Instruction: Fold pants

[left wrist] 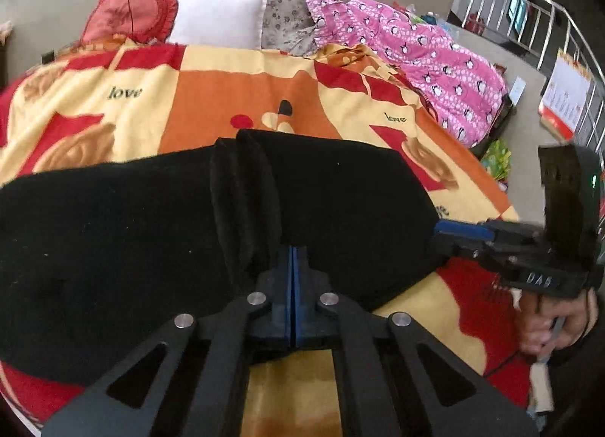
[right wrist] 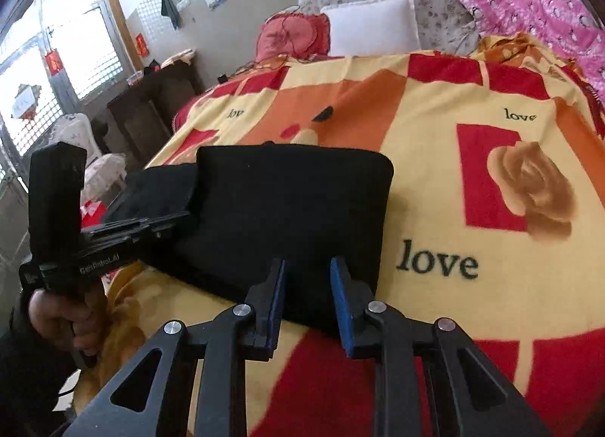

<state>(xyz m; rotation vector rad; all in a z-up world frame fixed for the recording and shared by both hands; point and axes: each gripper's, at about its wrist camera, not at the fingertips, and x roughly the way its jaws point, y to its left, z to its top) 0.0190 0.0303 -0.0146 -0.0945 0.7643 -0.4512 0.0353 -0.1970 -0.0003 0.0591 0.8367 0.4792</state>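
Black pants (left wrist: 132, 232) lie folded across a bright bedspread; in the right wrist view they (right wrist: 287, 210) form a thick rectangular stack. My left gripper (left wrist: 293, 270) is shut on the near edge of the pants, at a raised fold. It also shows in the right wrist view (right wrist: 181, 219), held by a hand at the stack's left side. My right gripper (right wrist: 308, 287) is open, its blue pads (right wrist: 342, 308) on either side of the stack's near edge, not closed on it. In the left wrist view it (left wrist: 448, 232) sits at the pants' right end.
The bedspread (right wrist: 472, 179) is yellow, orange and red with "love" printed on it. A white pillow (left wrist: 217, 19), a red cushion (left wrist: 132, 17) and a pink quilt (left wrist: 435, 62) lie at the head of the bed. A dark cabinet (right wrist: 151, 111) stands left of the bed.
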